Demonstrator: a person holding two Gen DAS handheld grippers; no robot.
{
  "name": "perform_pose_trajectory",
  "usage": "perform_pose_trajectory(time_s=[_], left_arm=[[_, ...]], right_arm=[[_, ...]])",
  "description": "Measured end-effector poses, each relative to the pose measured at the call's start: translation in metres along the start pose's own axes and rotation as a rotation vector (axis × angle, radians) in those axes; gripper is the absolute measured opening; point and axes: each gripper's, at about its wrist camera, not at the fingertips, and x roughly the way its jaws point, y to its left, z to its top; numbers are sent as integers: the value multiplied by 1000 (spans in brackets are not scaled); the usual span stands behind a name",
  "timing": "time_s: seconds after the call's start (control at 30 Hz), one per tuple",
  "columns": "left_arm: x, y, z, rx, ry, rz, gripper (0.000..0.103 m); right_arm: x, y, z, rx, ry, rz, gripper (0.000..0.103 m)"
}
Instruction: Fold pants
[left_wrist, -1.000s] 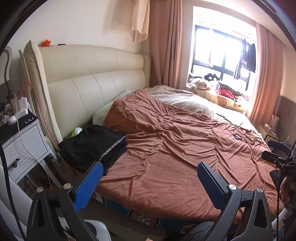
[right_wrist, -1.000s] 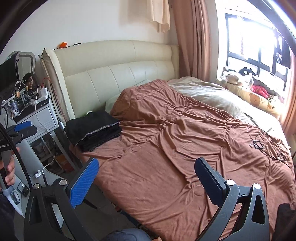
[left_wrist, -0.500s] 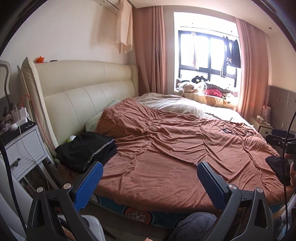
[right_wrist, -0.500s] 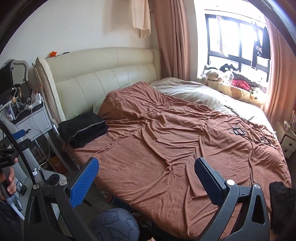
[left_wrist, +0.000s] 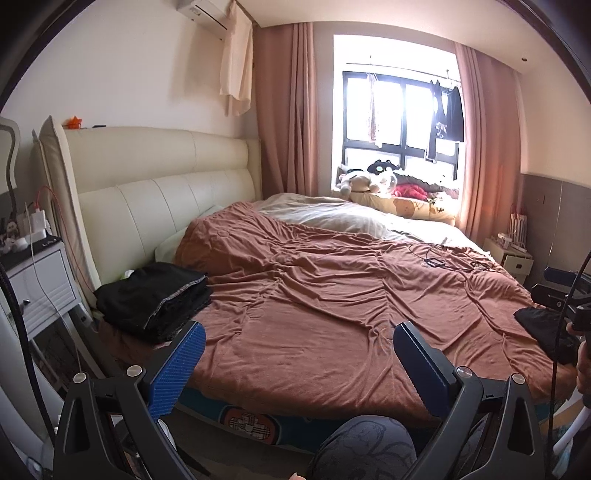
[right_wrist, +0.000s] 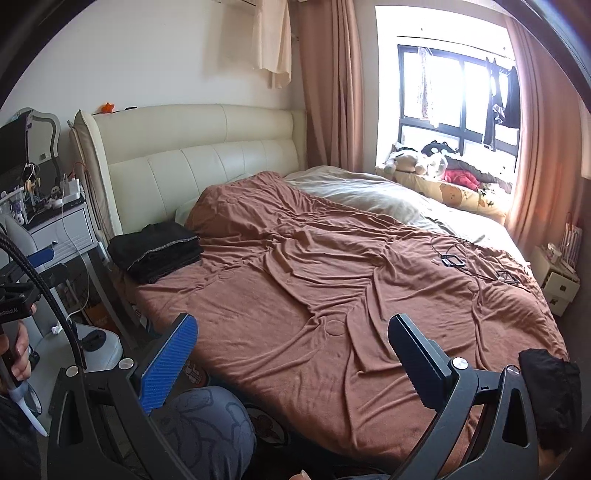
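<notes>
i have the left gripper (left_wrist: 297, 341) held above the near edge of the bed (left_wrist: 332, 332), its blue-padded fingers (left_wrist: 181, 365) spread wide with nothing between them. my right gripper (right_wrist: 291, 334) is the same, released and empty, hanging over the near side of the brown blanket (right_wrist: 314, 280). a stack of folded black pants (left_wrist: 155, 299) sits at the head corner of the bed, just beside the cream headboard (left_wrist: 166, 184) and near the white nightstand (left_wrist: 40, 280). another dark garment (right_wrist: 550, 384) lies crumpled at the foot corner of the blanket, close to my right gripper's frame; i can't tell whether it is pants. cables (right_wrist: 465, 262) lie on the far side of the blanket. a knee in patterned grey fabric (right_wrist: 207, 428) shows below the grippers.
</notes>
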Motion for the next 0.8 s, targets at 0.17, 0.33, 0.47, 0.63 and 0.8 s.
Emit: perform_pose_trajectory(time_s=[0.17,0.33,0.47,0.63,0.8], left_arm=[[3,-10,-15,-9,2,-9,103],[8,-17,-28,-21,10,-21,103],[12,-18,-39,-40,13,-26,103],[21,-18,-54,-62,29,-35,103],[30,-22,-64,-51,41,-43,103]], right_arm=[[-8,1,-20,19,-31,-14,103],[-12,0,-43,58,-45,-42,103],[-8,0,-60,90,-54,-60,103],[1,2,-74,109,-47,-99,103],[10,6,-83,112,-42,-124,103]])
